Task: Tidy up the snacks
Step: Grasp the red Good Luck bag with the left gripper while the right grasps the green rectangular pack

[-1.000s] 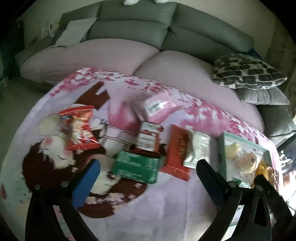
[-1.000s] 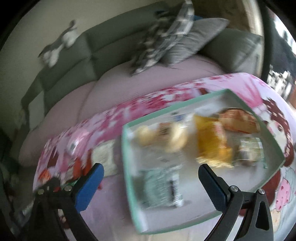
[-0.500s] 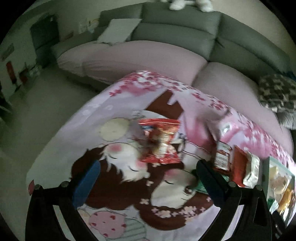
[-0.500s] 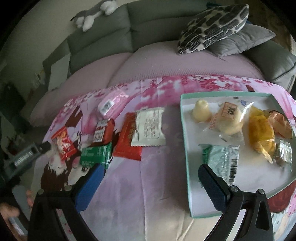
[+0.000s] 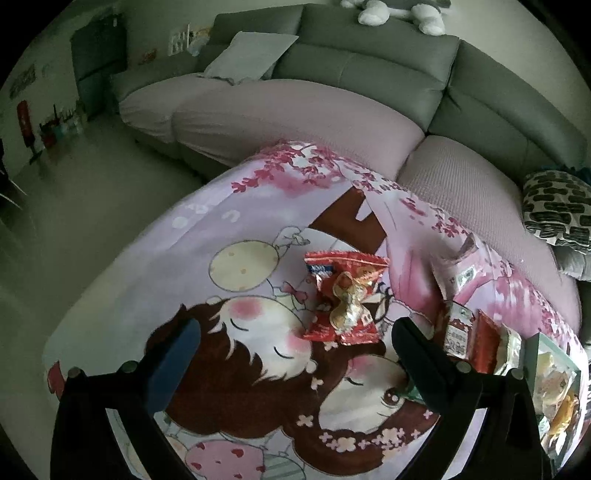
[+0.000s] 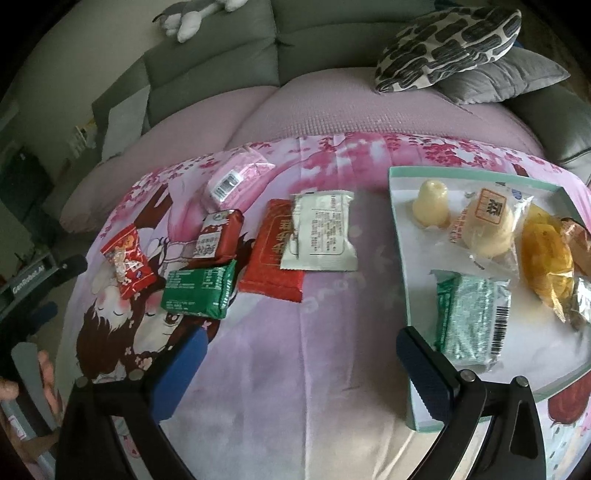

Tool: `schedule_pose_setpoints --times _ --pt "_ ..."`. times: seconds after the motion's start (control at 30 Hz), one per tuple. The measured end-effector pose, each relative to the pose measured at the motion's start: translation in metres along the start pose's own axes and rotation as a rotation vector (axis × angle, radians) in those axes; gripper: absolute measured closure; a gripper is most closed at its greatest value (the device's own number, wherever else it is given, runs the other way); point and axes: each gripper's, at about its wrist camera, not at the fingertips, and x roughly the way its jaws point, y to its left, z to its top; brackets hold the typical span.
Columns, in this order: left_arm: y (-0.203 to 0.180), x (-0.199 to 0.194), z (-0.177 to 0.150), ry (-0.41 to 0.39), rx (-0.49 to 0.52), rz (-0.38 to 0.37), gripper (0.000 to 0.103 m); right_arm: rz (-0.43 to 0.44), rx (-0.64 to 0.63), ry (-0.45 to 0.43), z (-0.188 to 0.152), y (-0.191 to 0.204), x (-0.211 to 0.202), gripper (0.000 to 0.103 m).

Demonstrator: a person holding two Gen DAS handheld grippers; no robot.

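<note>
We held our left gripper (image 5: 295,345) wide open and empty, just short of the crinkled red foil snack packet (image 5: 345,297) on the pink cartoon-print cloth (image 5: 229,236). Our right gripper (image 6: 299,354) gaped empty beside the shallow mint-rimmed white tray (image 6: 397,236).

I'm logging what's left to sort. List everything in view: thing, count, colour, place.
red peanut packet: 1, red, cloth's left end, ahead of left gripper
green packet: 1, green, cloth, right of red peanut packet
red-white packet: 1, behind green packet
pink packet: 1, pink, cloth's far edge
flat red packet: 1, red, mid cloth
silver packet: 1, silver-white, overlapping flat red packet
tray: 1, mint rim, right of cloth
tray snacks: about seven, among them jelly cup, bun, yellow cake, green foil pack
cloth: 1, pink cartoon print
sofa: grey
patterned cushion: 1
plush toy: 1
left gripper: jaws open, empty
right gripper: jaws open, empty
</note>
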Motion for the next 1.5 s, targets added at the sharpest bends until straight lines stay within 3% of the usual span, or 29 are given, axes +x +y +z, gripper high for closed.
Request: schedule_pose_setpoints --times 0.17,0.33,0.47,0.6,0.73,1.0,1.17,1.4,1.5 --pt "0.002 0.012 0.008 0.003 0.057 0.015 0.0 0.004 -0.025 -0.011 0.003 0.016 0.006 0.0" --pt "0.004 0.019 0.013 0.03 0.054 -0.067 0.0 -0.002 -0.06 -0.002 0.006 0.04 0.021 0.0" --pt "0.0 0.029 0.014 0.076 0.071 -0.071 0.0 0.0 -0.095 0.003 0.005 0.064 0.034 0.0" --pt "0.003 0.036 0.014 0.101 0.036 -0.138 0.0 0.0 -0.121 0.013 0.004 0.083 0.047 0.0" --pt "0.004 0.039 0.017 0.092 0.027 -0.134 0.0 0.001 -0.136 0.021 0.006 0.095 0.058 0.0" --pt "0.0 0.055 0.016 0.13 0.044 -0.142 0.0 -0.003 -0.163 0.036 0.008 0.11 0.076 0.0" --pt "-0.002 0.06 0.014 0.141 0.042 -0.154 0.0 -0.008 -0.154 0.032 0.011 0.115 0.081 0.009" --pt "-0.013 0.072 0.01 0.153 0.061 -0.172 0.001 -0.012 -0.142 0.042 0.013 0.116 0.088 0.012" --pt "-0.015 0.075 0.01 0.157 0.058 -0.183 0.009 -0.025 -0.138 0.058 0.013 0.115 0.094 0.012"
